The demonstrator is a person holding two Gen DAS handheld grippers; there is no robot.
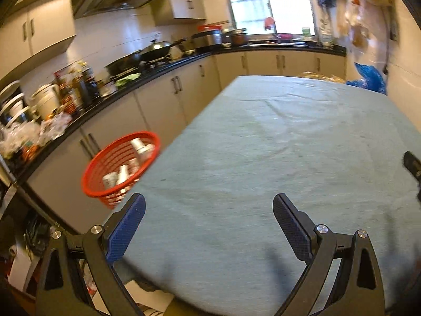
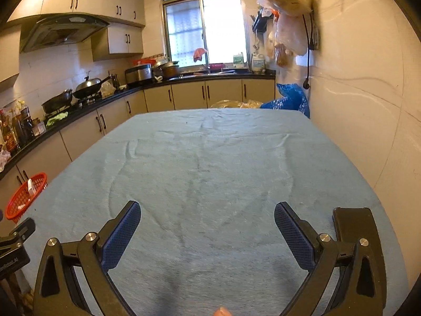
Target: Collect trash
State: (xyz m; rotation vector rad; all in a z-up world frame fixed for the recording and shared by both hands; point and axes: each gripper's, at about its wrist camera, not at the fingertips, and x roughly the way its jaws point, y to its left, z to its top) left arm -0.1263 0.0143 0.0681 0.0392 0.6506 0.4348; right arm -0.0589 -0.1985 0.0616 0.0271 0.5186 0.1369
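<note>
Red slatted plastic basket holds the collected containers; my left gripper and right gripper gape wide, empty, over the bare blue-green tablecloth.

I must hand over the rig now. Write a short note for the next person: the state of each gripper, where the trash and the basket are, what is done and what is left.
Left gripper: open, holds nothing, above the near part of the table.
Right gripper: open, holds nothing, also above the table.
Basket: red, beside the table's left edge and lower than its top, in front of the cabinets.
Done: several pale containers lie in the basket.
Left: no trash shows on the blue cloth in either view. A black flat thing lies by the right gripper; I cannot tell what it is. Check it before finishing.
</note>
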